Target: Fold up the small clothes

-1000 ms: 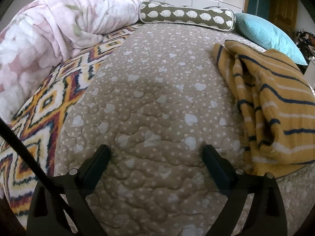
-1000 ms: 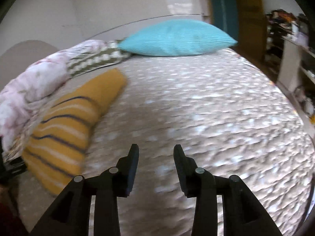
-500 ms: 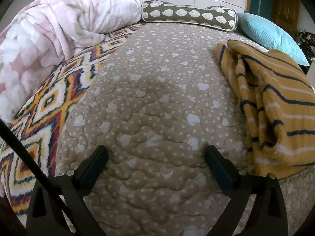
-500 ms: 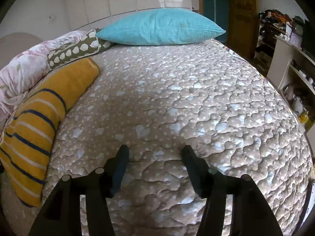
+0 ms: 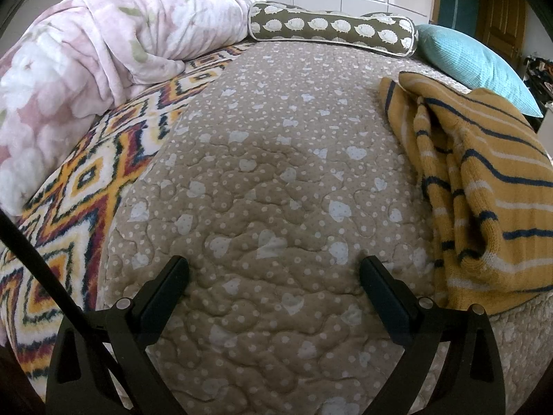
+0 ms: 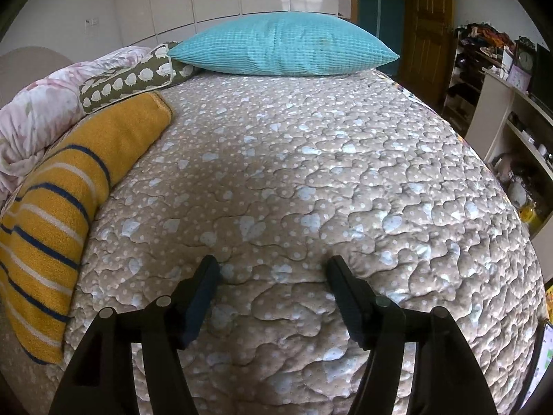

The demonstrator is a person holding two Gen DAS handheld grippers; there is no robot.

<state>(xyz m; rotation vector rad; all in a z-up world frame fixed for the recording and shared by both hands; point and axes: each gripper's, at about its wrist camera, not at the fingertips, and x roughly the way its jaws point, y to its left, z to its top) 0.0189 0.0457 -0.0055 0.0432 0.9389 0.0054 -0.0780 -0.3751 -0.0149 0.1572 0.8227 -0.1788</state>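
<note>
Both pairs of black fingers stand spread over the bed with nothing between them. The left gripper [image 5: 274,273] holds its fingers [image 5: 166,287] wide apart above the beige quilted bedspread with pale hearts and dots [image 5: 276,180]; the right gripper [image 6: 273,273] is opening its fingers [image 6: 200,287] over the same bedspread [image 6: 311,173], and only quilt shows in the gap.

The mustard-yellow knitted sweater with navy and white stripes [image 5: 484,186] lies folded into a thick, somewhat rumpled bundle, its layered edges and a ribbed hem showing on the side toward the left gripper. In the left wrist view it lies to the right of the fingers and stretches away beyond them, its near corner just beside the right-hand finger without touching it. In the right wrist view the same sweater [image 6: 62,214] looks like a long smooth roll lying to the left of the fingers, apart from them, its plain yellow end pointing away toward the pillows.

Beyond the left fingers a pink floral fluffy blanket [image 5: 103,62] is heaped at the far left over a zigzag-patterned throw in orange, red and white [image 5: 79,190]. An olive bolster printed with white hedgehogs [image 5: 331,27] lies across the far end, and a turquoise ribbed pillow [image 6: 283,45] sits beyond the right fingers.
</note>
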